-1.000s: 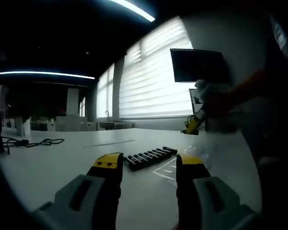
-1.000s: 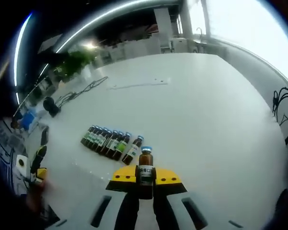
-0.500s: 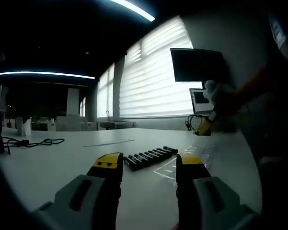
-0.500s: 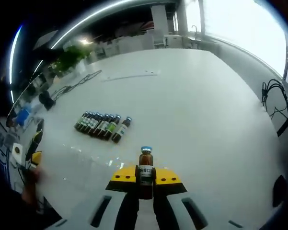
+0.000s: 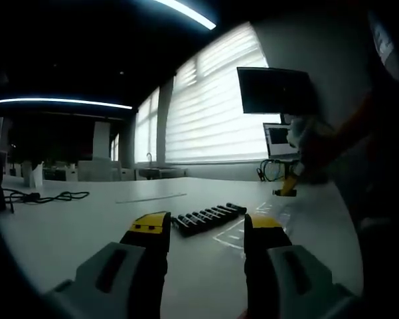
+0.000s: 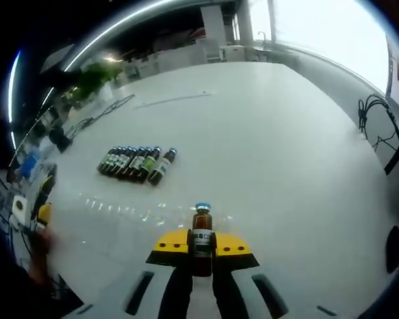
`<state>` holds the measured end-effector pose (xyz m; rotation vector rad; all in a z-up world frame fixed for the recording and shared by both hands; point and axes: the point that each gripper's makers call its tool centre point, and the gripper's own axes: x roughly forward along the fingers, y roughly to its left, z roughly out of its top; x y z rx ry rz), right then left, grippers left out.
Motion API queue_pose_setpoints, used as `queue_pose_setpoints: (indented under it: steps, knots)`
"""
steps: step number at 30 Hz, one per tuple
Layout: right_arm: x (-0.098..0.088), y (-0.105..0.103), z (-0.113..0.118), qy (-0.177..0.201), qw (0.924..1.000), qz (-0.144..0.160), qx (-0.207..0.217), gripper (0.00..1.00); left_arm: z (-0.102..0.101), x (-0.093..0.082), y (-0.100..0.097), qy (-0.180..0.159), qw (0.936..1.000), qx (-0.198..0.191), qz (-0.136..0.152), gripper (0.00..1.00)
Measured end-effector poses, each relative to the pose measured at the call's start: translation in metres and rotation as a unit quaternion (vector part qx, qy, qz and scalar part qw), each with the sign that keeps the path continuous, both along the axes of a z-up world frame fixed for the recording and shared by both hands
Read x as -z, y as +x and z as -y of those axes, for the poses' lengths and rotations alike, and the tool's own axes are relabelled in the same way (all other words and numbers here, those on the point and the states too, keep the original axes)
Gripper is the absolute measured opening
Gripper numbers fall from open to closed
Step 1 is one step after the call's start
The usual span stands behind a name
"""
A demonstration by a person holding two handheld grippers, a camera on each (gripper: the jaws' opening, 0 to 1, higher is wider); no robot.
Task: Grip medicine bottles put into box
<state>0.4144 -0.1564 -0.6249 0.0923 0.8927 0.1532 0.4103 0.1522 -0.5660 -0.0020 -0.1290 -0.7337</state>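
Right tongs [image 6: 201, 247]: closed on a brown medicine bottle [image 6: 201, 234] with a blue cap and white label, held upright between the yellow-tipped jaws, above the white worktop [image 6: 285, 166]. Ahead and to the left of these tongs: a row of medicine bottles [image 6: 135, 163] lying side by side on the worktop, well apart from the held bottle. Faint outlines of a clear box [image 6: 146, 211] between the row and the tongs, just ahead of the jaws; walls hard to make out. Black cables [image 6: 93, 119] farther off, beyond the row. At the far left edge, the left tongs [image 6: 41, 209], yellow and black, blurred.

Left tongs [image 5: 206, 229]: open, jaws standing apart with nothing between them, low over the worktop [image 5: 73, 226]. Just ahead, between the jaw tips: the same row of bottles [image 5: 208, 216], dark against the surface. Clear box [image 5: 252, 222] to the right of the row, edges faint. Ahead and to the right, raised above the worktop: the right tongs [image 5: 289, 186], yellow-tipped, with a gloved hand [image 5: 312, 143] above them. Behind: a dark monitor [image 5: 272, 90] and blinds [image 5: 206, 113] over bright windows. Cable [image 5: 43, 197] far to the left.
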Motion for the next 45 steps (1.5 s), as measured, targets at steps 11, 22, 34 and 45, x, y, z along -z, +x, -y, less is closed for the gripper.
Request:
queue_pose_setpoints:
  steps: [11,22,34,45]
  knots:
    - [0.006,-0.003,0.002,0.001,1.0000,-0.001,0.006,0.07,0.001,0.000,0.000,0.002,1.0000,0.002,0.000,0.37]
    - [0.009,-0.003,-0.001,0.012,0.9999,-0.004,0.002,0.08,0.000,0.000,-0.001,0.002,1.0000,0.002,0.000,0.37]
    - [-0.004,0.000,-0.001,0.006,1.0000,0.003,-0.004,0.06,0.000,0.000,-0.001,0.002,1.0000,0.001,0.002,0.37]
    - [-0.003,-0.006,0.003,-0.026,0.9992,0.000,-0.029,0.04,0.000,0.000,-0.001,0.003,1.0000,0.001,0.002,0.37]
